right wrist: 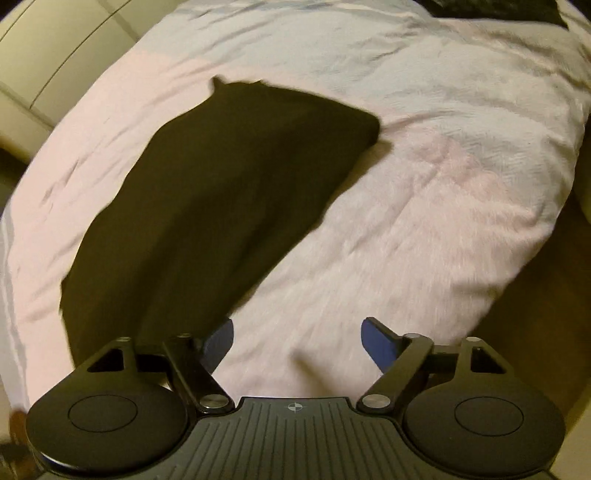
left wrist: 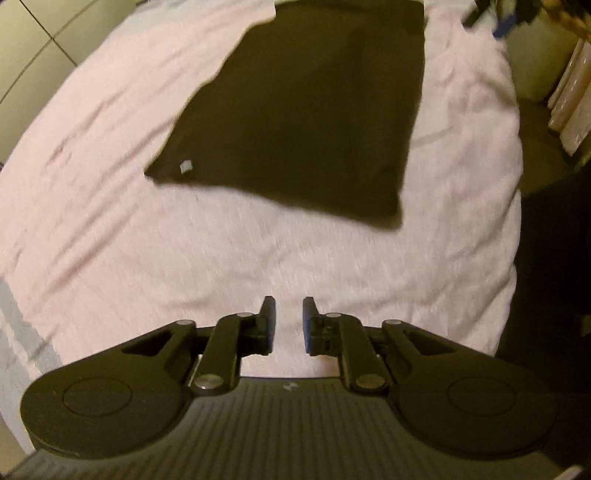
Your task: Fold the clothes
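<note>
A black garment (left wrist: 306, 122) lies folded flat as a rough rectangle on a pale pink bedspread (left wrist: 147, 258). A small white tag (left wrist: 185, 167) shows near its near left corner. My left gripper (left wrist: 289, 325) hovers over bare bedspread in front of the garment, jaws slightly apart and empty. In the right wrist view the same garment (right wrist: 207, 214) stretches from the far middle to the near left. My right gripper (right wrist: 297, 343) is wide open and empty, its left finger (right wrist: 218, 343) at the garment's near edge.
The bed's right edge (left wrist: 517, 221) drops to a dark floor. Pale boxes or books (left wrist: 569, 110) stand at the far right. A tiled wall (left wrist: 44, 44) is at the far left. A dark item (right wrist: 498, 11) lies at the bed's far end.
</note>
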